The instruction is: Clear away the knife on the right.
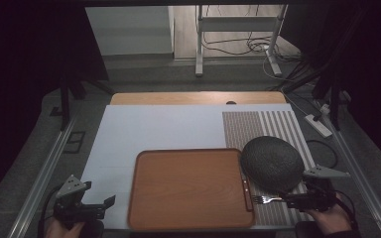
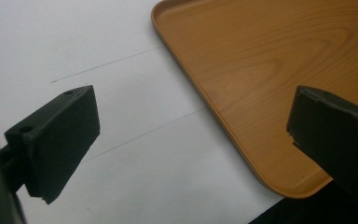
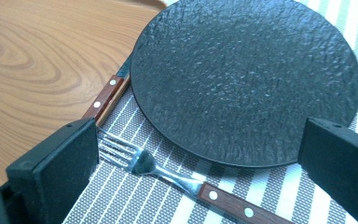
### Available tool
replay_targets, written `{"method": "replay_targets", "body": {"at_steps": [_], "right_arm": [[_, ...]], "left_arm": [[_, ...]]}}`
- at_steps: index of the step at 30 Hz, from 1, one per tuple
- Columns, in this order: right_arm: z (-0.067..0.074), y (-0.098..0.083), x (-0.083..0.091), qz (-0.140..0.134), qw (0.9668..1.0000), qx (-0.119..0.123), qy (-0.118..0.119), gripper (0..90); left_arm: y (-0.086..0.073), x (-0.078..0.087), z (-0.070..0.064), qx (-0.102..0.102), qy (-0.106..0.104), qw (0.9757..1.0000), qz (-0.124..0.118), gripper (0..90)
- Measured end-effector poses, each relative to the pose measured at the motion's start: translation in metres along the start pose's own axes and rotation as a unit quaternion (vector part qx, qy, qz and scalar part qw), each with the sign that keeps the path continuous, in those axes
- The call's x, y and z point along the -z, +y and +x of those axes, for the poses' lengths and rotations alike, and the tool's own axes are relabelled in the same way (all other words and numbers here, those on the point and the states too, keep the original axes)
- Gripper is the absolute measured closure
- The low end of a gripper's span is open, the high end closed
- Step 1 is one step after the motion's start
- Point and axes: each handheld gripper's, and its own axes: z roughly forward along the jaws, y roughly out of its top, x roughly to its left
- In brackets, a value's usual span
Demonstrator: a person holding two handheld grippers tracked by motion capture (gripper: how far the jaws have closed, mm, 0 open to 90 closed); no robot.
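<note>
A round, dark, textured plate (image 1: pixel 272 163) (image 3: pixel 247 79) lies on a striped placemat (image 1: pixel 258 124) (image 3: pixel 135 200). Below its near edge rests a fork (image 1: pixel 265 200) (image 3: pixel 168 175) with a wooden handle. My right gripper (image 1: pixel 290 201) (image 3: pixel 200 140) is open, its jaws standing on either side of the fork without touching it. A wooden-handled knife (image 1: pixel 246 191) (image 3: pixel 106 95) lies between the plate and the wooden tray (image 1: pixel 191 188) (image 3: pixel 42 60). My left gripper (image 1: pixel 104 206) (image 2: pixel 191 116) is open and holds nothing, hovering over the white sheet (image 2: pixel 135 93) beside the tray's near left corner (image 2: pixel 242 93).
The white sheet (image 1: pixel 154 129) covers most of the table, whose wooden far edge (image 1: pixel 198 97) shows behind it. A metal stand (image 1: pixel 238 29) and cables are on the floor beyond. A power strip (image 1: pixel 318 124) lies right of the table.
</note>
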Motion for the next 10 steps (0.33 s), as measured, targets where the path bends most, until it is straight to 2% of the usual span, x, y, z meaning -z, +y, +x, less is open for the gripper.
{"method": "replay_targets", "body": {"at_steps": [10], "right_arm": [[0.0004, -0.0025, 0.0017, 0.009, 0.9999, 0.004, -0.005, 0.0]], "left_arm": [[0.0007, -0.0007, -0.0004, 0.002, 0.0, 1.0, 0.0, 3.0]]}}
